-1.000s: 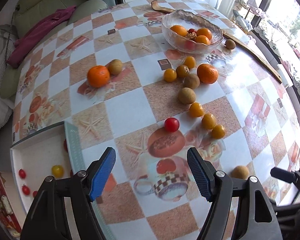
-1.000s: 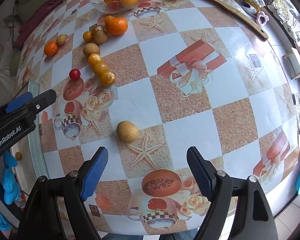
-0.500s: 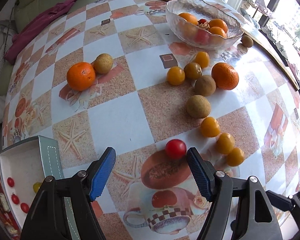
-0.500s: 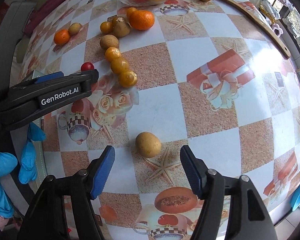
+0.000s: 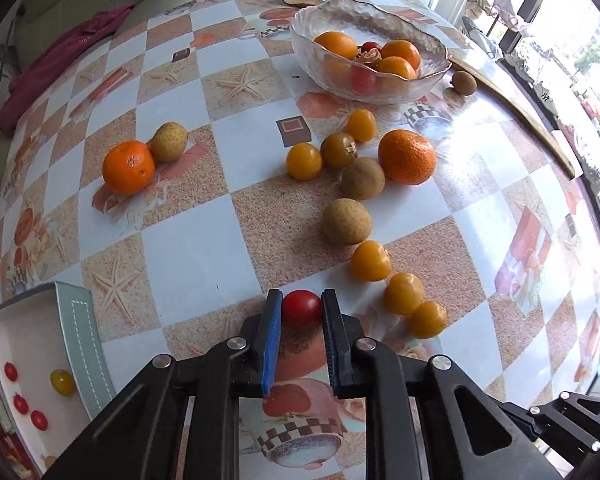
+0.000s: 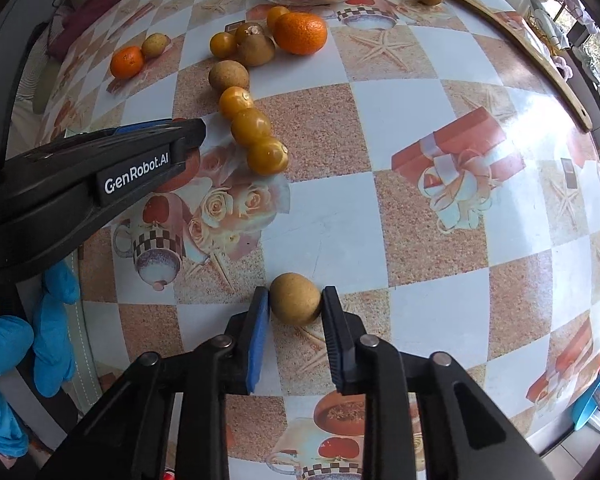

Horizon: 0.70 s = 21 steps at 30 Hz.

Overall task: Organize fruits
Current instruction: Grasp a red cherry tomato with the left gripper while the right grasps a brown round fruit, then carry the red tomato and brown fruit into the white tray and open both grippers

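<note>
1. The left gripper is clamped on a red cherry tomato resting on the table, well short of the glass bowl.
2. The right gripper has just closed its jaws; the pads press a brown round fruit, farthest from the bowl.
3. Three yellow tomatoes lie just beside the red one, on the line toward the bowl.
4. A white tray sits at the table edge, opposite the bowl.
</note>
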Each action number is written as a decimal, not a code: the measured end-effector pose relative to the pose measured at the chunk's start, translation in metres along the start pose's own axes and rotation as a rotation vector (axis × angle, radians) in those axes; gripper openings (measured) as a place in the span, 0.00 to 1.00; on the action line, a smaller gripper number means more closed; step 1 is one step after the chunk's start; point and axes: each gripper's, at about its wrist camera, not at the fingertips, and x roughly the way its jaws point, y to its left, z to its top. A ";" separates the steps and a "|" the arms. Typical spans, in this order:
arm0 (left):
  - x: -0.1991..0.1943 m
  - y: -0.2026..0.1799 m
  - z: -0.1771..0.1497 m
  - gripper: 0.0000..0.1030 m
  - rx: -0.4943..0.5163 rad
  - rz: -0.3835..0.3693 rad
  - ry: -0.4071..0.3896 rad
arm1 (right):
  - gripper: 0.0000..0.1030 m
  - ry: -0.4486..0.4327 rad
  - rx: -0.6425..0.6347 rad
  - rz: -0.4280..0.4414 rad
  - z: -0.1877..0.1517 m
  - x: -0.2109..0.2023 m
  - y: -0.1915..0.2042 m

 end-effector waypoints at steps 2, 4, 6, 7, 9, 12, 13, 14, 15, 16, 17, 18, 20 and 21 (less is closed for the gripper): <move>-0.004 0.005 -0.003 0.20 -0.024 -0.018 -0.001 | 0.28 -0.006 -0.002 0.005 0.000 -0.005 -0.003; -0.013 0.009 -0.009 0.20 -0.046 -0.031 -0.009 | 0.28 -0.009 0.003 0.017 -0.001 -0.009 -0.008; -0.020 0.017 -0.015 0.20 -0.063 -0.035 -0.016 | 0.28 -0.011 0.007 0.029 -0.005 -0.017 -0.014; -0.026 0.019 -0.018 0.20 -0.069 -0.034 -0.021 | 0.28 -0.013 0.005 0.030 -0.006 -0.020 -0.014; -0.037 0.023 -0.026 0.20 -0.084 -0.034 -0.033 | 0.28 -0.017 -0.002 0.032 -0.007 -0.025 -0.014; -0.055 0.032 -0.035 0.20 -0.106 -0.034 -0.052 | 0.28 -0.019 -0.007 0.037 -0.009 -0.031 -0.015; -0.059 0.036 -0.038 0.20 -0.113 -0.033 -0.057 | 0.28 -0.021 -0.008 0.038 -0.010 -0.034 -0.015; -0.065 0.039 -0.041 0.20 -0.122 -0.033 -0.063 | 0.28 -0.022 -0.011 0.038 -0.011 -0.036 -0.015; -0.070 0.042 -0.044 0.20 -0.129 -0.033 -0.068 | 0.28 -0.024 -0.015 0.037 -0.008 -0.037 -0.010; -0.075 0.045 -0.049 0.20 -0.137 -0.033 -0.072 | 0.28 -0.025 -0.019 0.037 -0.009 -0.039 -0.009; -0.079 0.049 -0.052 0.20 -0.145 -0.032 -0.077 | 0.28 -0.026 -0.023 0.036 -0.009 -0.041 -0.007; -0.083 0.053 -0.054 0.20 -0.152 -0.031 -0.080 | 0.28 -0.028 -0.029 0.035 -0.010 -0.043 -0.006; -0.091 0.061 -0.062 0.20 -0.170 -0.026 -0.085 | 0.28 -0.031 -0.038 0.032 -0.011 -0.048 -0.002; -0.095 0.064 -0.066 0.20 -0.179 -0.024 -0.087 | 0.28 -0.032 -0.044 0.031 -0.011 -0.050 0.001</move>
